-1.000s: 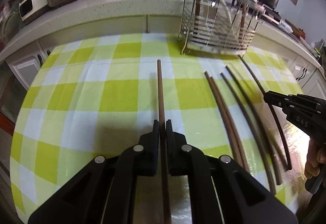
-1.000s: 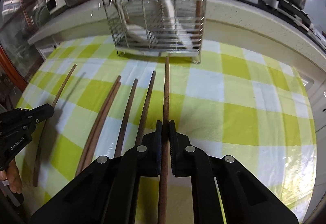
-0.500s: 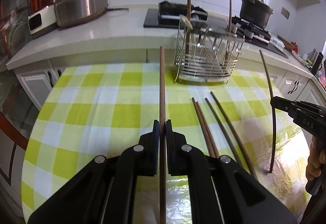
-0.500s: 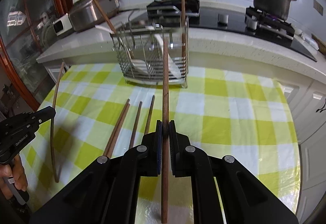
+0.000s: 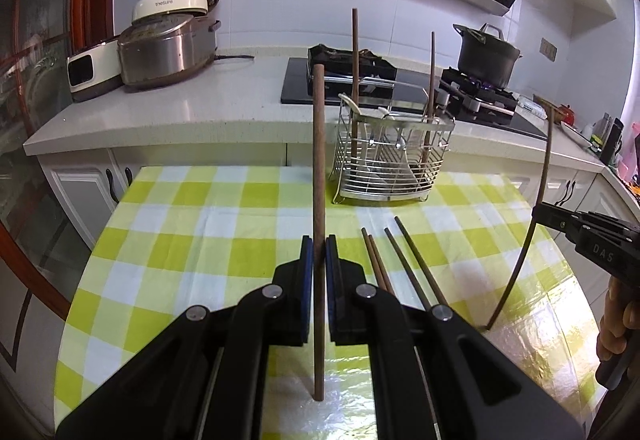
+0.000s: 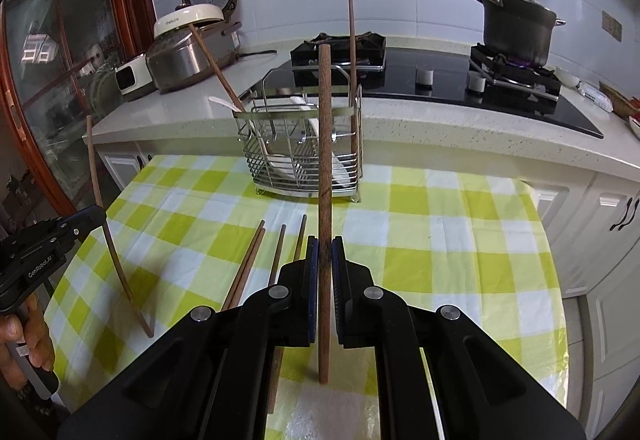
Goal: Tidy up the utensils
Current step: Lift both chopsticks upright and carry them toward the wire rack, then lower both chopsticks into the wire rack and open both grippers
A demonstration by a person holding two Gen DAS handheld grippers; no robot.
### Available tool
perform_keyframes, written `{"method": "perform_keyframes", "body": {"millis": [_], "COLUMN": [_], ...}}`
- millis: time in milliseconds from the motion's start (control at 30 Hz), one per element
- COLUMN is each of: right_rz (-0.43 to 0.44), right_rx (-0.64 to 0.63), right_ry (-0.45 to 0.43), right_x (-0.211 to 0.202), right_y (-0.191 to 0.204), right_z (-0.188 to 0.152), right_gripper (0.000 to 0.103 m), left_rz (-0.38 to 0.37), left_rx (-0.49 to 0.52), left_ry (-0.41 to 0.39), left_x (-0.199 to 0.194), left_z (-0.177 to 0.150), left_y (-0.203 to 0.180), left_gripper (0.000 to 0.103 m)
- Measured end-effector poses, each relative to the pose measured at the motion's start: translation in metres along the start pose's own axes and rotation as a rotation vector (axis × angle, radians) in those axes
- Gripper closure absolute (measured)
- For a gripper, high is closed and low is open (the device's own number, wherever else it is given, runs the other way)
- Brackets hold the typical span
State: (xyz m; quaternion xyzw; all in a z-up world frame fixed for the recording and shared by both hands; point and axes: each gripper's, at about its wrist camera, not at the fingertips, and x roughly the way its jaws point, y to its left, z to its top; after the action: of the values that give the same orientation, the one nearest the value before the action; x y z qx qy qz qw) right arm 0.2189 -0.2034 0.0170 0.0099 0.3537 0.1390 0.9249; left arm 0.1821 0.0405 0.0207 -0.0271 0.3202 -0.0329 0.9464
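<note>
My left gripper (image 5: pixel 319 254) is shut on a brown chopstick (image 5: pixel 319 159) and holds it upright above the checked table. My right gripper (image 6: pixel 325 254) is shut on another brown chopstick (image 6: pixel 325 143), also upright. Each gripper shows in the other's view: the right one (image 5: pixel 538 213) at the right edge, the left one (image 6: pixel 98 217) at the left edge. Several more chopsticks (image 5: pixel 400 264) lie on the cloth between them. A wire utensil rack (image 5: pixel 390 155) stands at the table's far edge with two chopsticks and a white spoon in it; it also shows in the right wrist view (image 6: pixel 304 155).
The table has a yellow-green checked cloth (image 5: pixel 192 232). Behind it runs a white counter (image 5: pixel 180 107) with a rice cooker (image 5: pixel 168 47), a black cooktop (image 6: pixel 420 79) and a dark pot (image 6: pixel 516 27) on a lit burner. White cabinets (image 6: pixel 612 224) stand at the right.
Both grippers have lifted their chopsticks off the cloth and tipped them from lying flat to upright. The views have risen, so the counter and wall show more.
</note>
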Motion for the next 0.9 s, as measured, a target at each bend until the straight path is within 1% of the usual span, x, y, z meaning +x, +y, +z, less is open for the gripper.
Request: {"method": "perform_keyframes", "body": {"millis": [367,533,633,767,900], "right_rz": [-0.005,-0.007,-0.012,-0.021,-0.038], "right_rx": [0.014,0.022,0.009,-0.007,-0.019], "right_ry": [-0.025,-0.040,-0.061,-0.094,-0.146], "right_x": [-0.012,-0.015,-0.017,-0.019,-0.023], "right_y": [-0.004,-0.005,-0.004,-0.003,-0.004], "right_z": [-0.002,0.005,0.017,0.042,0.072], "right_gripper": [0.094,0.094,0.094,0.094,0.094], "left_rz": [-0.019,-0.036,-0.051,-0.086,-0.121], "left_rx": [0.004,0.012,0.026,0.051,0.082], "left_ry": [-0.015,-0.021,-0.043,-0.083,-0.139], "left_x": [-0.007,-0.005,-0.005,-0.007,-0.010], "left_z": [0.001,0.009,0.020,0.043,0.074], "left_y": [-0.005,-0.010,-0.014,-0.023,-0.033], "left_gripper": [0.097,0.097,0.097,0.097,0.097]}}
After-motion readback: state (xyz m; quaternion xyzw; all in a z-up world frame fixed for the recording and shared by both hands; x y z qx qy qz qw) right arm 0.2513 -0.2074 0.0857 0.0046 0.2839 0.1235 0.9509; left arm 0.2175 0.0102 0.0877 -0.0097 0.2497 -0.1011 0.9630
